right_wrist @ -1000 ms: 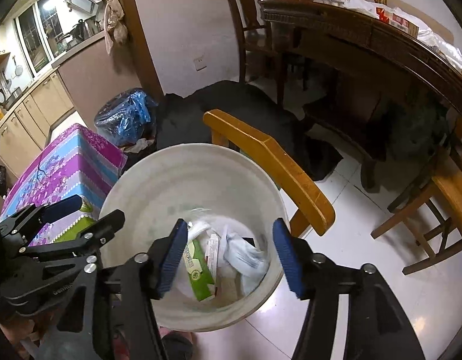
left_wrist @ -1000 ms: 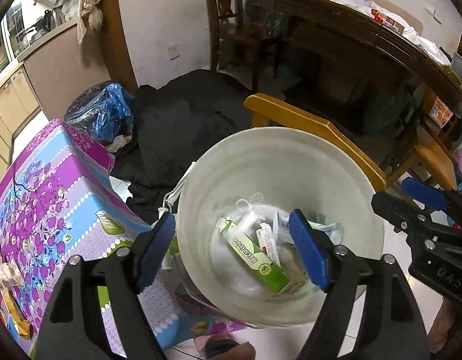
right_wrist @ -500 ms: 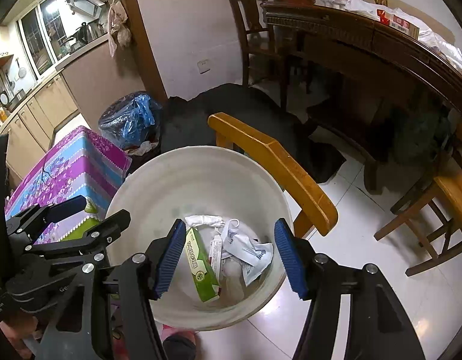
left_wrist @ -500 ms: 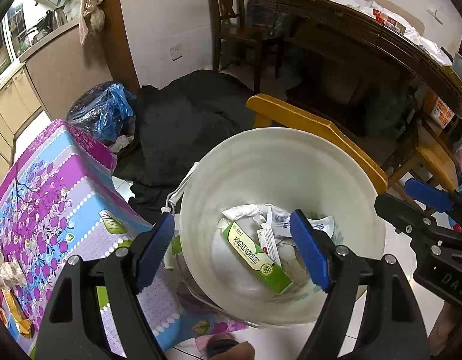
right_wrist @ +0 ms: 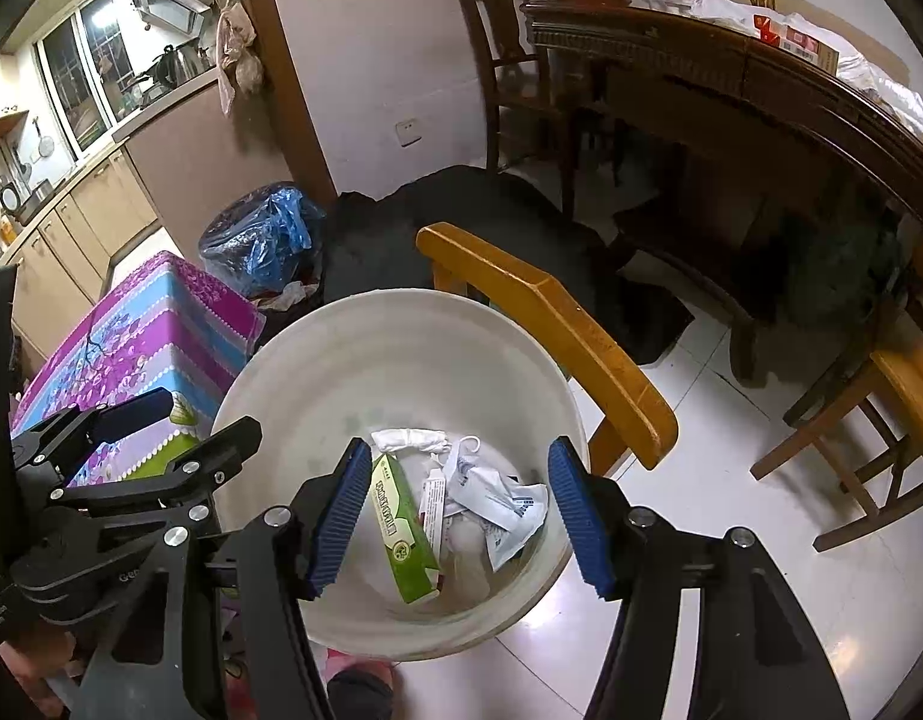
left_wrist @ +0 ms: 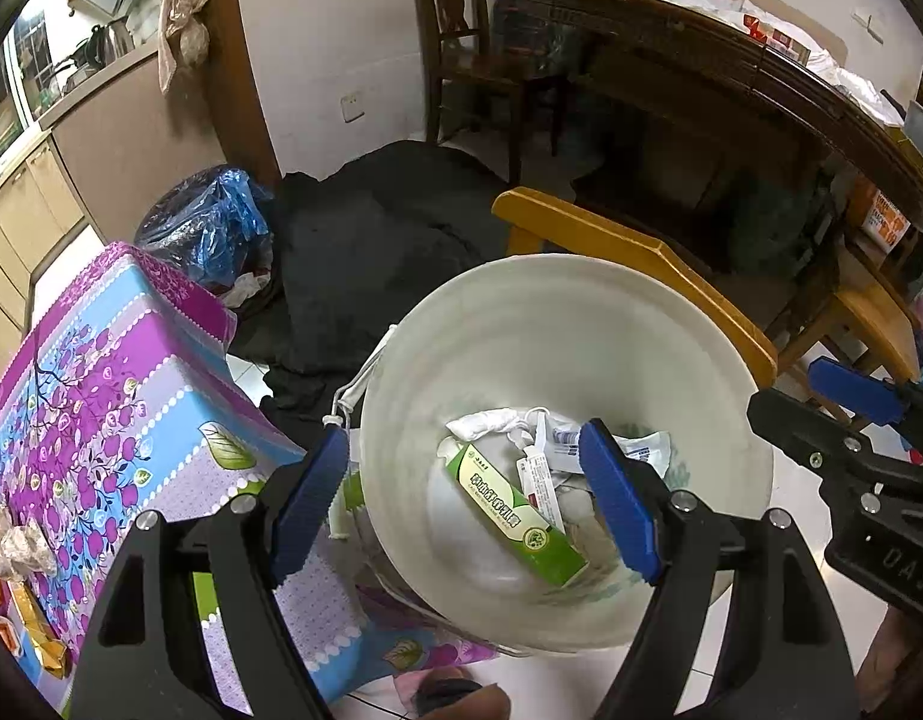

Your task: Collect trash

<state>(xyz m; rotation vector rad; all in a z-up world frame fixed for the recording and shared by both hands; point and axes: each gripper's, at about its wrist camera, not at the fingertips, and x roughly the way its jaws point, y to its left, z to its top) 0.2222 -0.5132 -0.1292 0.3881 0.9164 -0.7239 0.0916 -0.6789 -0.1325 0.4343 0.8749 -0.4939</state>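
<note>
"DAS" on the right claw (left_wrist: pixel 854 420) body.

There is one white bucket (right_wrist: pixel 317 360). Inside it lie one green box (right_wrist: pixel 401 531), one thin white tube (right_wrist: pixel 432 507) and some crumpled white papers (right_wrist: pixel 509 510). Two tools hang above: the left tool (left_wrist: pixel 461 498) and the right tool (right_wrist: pixel 461 516).

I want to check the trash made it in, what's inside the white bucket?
Inside the white bucket lie a green carton, a small white tube, a twisted white tissue and crumpled white packets. Whatever lies beneath them is covered.
</note>
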